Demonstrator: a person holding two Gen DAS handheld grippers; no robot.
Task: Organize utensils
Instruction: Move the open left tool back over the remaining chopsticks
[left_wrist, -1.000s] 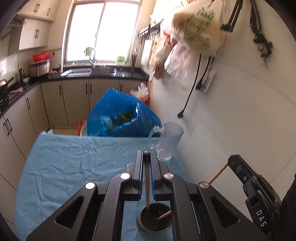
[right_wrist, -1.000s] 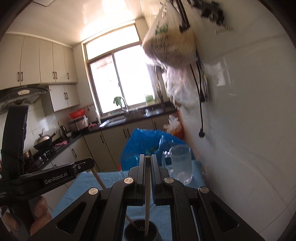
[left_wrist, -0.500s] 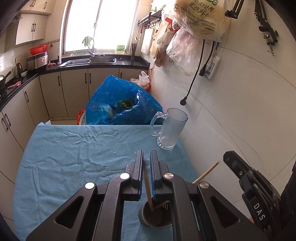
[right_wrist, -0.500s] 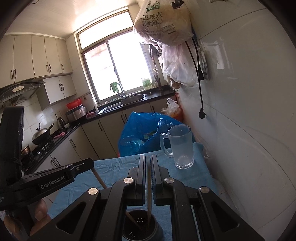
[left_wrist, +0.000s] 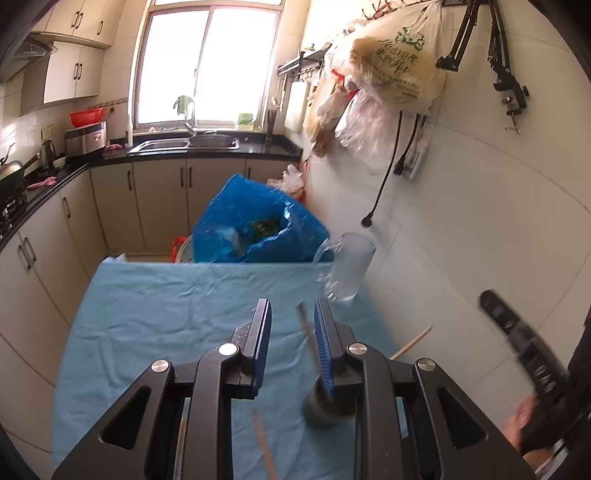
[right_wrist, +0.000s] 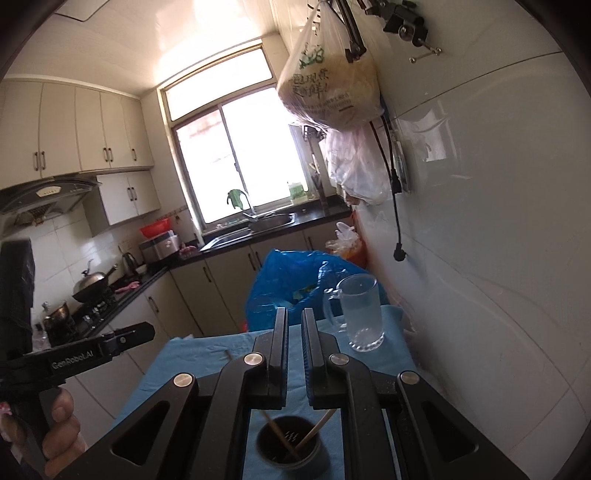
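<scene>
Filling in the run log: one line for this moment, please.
left gripper: opening, empty | right gripper: opening, empty | chopsticks: both in holder

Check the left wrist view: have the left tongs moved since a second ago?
Yes. The left tongs, jaws opening, have shifted left: the dark holder on the blue cloth now sits right of them, not centred.

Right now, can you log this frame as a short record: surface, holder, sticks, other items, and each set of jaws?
surface: blue cloth over the table
holder: dark round cup, upright on the cloth
sticks: two chopsticks leaning in the cup, crossed
other items: clear glass mug near the wall; blue bag beyond the table's far edge
left gripper: jaws opening, one chopstick loose between them
right gripper: jaws opening, nothing held
</scene>
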